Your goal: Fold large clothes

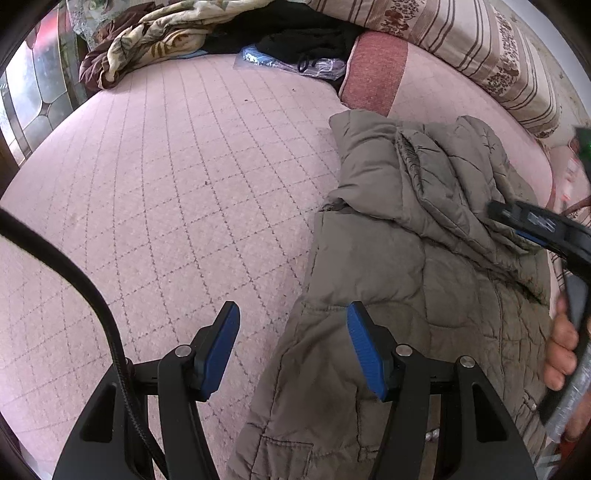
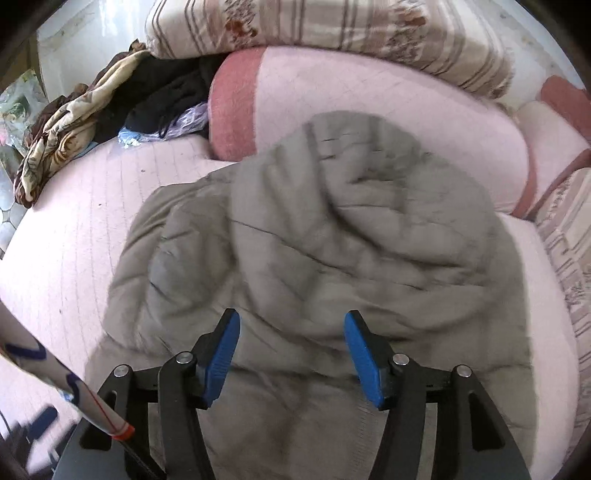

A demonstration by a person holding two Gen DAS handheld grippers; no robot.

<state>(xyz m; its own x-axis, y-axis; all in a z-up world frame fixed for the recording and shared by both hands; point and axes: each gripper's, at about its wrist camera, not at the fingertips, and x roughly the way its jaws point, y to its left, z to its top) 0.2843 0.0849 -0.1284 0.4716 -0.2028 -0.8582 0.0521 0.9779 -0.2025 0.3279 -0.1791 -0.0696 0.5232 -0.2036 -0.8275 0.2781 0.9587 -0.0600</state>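
Lying on a pink quilted bed cover [image 1: 166,192], a grey-green padded jacket [image 1: 406,258] is partly folded, with one puffy section doubled over its upper part. In the left wrist view the jacket fills the right half of the picture, a flap pocket showing near its lower edge. In the right wrist view the jacket [image 2: 314,229] sits in the middle, its rounded upper fold close to a pink bolster [image 2: 369,122] with a darker red end.

The left gripper [image 1: 293,347] hangs above the jacket's left edge with its blue pads spread apart; nothing is between them, and the right pad overlaps the fabric in the picture while the left pad is over the bare cover. The right gripper [image 2: 291,354] hovers over the lower middle of the jacket, its jaws also standing apart with no cloth pinched; that view is blurred. In the left wrist view the right gripper [image 1: 524,221] shows at the right edge, over the jacket's far side, with a hand [image 1: 563,350] wrapped around its handle.

Behind the bolster lies a striped, flowered pillow [image 1: 480,48]. At the far left of the bed sit a crumpled leaf-patterned blanket [image 1: 147,40], dark clothing [image 1: 295,33] and a clear plastic bag [image 1: 291,62]. A black cable [image 1: 74,269] curves across the lower left of the left wrist view.
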